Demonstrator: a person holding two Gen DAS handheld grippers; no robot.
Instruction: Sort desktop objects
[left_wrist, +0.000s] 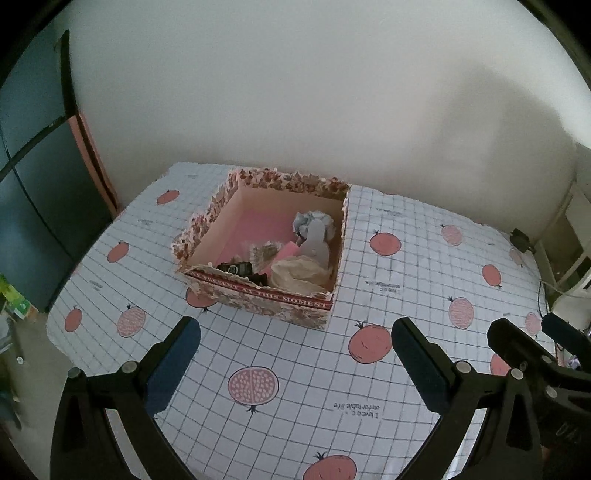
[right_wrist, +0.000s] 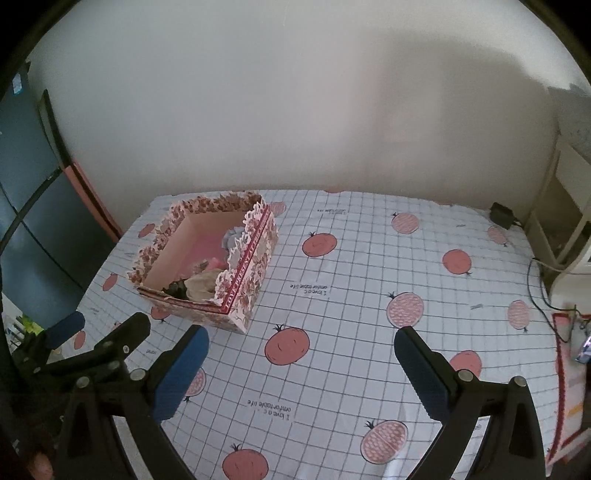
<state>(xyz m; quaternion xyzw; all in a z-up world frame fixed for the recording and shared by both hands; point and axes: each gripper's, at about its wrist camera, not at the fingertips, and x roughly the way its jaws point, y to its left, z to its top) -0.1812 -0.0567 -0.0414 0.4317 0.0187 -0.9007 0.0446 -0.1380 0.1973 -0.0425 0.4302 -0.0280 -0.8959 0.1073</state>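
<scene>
A floral cardboard box (left_wrist: 258, 295) stands open on the table, ahead of my left gripper (left_wrist: 295, 350). Inside it lie a cream cloth (left_wrist: 299, 273), a grey crumpled item (left_wrist: 314, 229), a pink piece (left_wrist: 288, 251) and a black object (left_wrist: 236, 267). The left gripper is open and holds nothing. In the right wrist view the same box (right_wrist: 251, 266) sits at the left, beyond my right gripper (right_wrist: 301, 365), which is open and empty too. Each gripper shows in the other's view: the right one (left_wrist: 530, 330) at the right edge, the left one (right_wrist: 105, 325) at the lower left.
A white grid tablecloth (right_wrist: 351, 295) with pomegranate prints covers the table. A black adapter (right_wrist: 500, 216) lies at the far right corner by the wall, with a cable (right_wrist: 535, 280) beside it. A dark cabinet (left_wrist: 33, 184) stands at the left, white shelving (right_wrist: 565, 221) at the right.
</scene>
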